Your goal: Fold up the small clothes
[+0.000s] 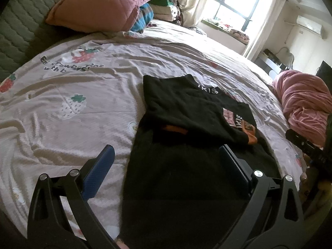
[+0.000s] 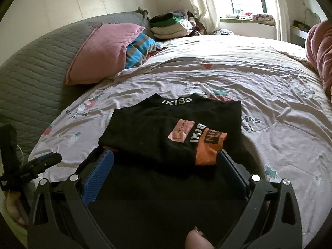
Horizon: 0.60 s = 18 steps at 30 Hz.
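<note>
A black top (image 1: 182, 108) with a white-lettered collar lies flat on the strawberry-print bedsheet (image 1: 72, 103). Its sleeves are folded across the body, and one orange cuff (image 2: 207, 153) rests on top near the right side. My left gripper (image 1: 166, 151) is open over the top's lower left part; one finger is above the sheet, the other above the black cloth. My right gripper (image 2: 166, 155) is open over the lower half of the top (image 2: 149, 128), with nothing between its fingers. The other gripper (image 2: 47, 159) shows at the left edge of the right wrist view.
A pink pillow (image 2: 105, 47) and a blue striped cloth (image 2: 139, 47) lie at the head of the bed. Behind them sits a stack of folded clothes (image 2: 170, 27). A pink blanket (image 1: 303, 103) is heaped at the far right. The grey quilted cover (image 2: 31, 72) borders the left.
</note>
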Tool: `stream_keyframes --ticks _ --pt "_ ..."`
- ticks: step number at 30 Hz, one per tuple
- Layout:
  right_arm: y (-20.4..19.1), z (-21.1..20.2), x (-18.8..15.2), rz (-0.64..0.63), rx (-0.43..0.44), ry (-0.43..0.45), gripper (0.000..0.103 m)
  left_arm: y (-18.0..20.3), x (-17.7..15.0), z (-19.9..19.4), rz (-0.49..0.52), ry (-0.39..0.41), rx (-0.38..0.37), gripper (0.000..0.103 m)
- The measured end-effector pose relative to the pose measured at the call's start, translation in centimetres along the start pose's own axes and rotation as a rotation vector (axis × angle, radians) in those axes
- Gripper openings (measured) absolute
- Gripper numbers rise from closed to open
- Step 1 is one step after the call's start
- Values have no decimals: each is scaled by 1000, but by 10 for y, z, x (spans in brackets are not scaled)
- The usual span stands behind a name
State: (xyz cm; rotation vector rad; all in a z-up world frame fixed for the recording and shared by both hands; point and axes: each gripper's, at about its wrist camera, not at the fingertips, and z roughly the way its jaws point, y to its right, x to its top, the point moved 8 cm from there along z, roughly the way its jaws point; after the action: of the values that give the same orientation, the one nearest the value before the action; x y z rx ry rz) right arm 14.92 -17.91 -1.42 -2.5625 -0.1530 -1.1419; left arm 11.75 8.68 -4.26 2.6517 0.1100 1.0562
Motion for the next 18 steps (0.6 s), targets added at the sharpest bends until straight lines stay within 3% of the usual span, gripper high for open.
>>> stream_keyframes --ticks 18 --pt "0 -34 -23 -48 23 -13 98 -24 -25 -31 -22 -38 71 93"
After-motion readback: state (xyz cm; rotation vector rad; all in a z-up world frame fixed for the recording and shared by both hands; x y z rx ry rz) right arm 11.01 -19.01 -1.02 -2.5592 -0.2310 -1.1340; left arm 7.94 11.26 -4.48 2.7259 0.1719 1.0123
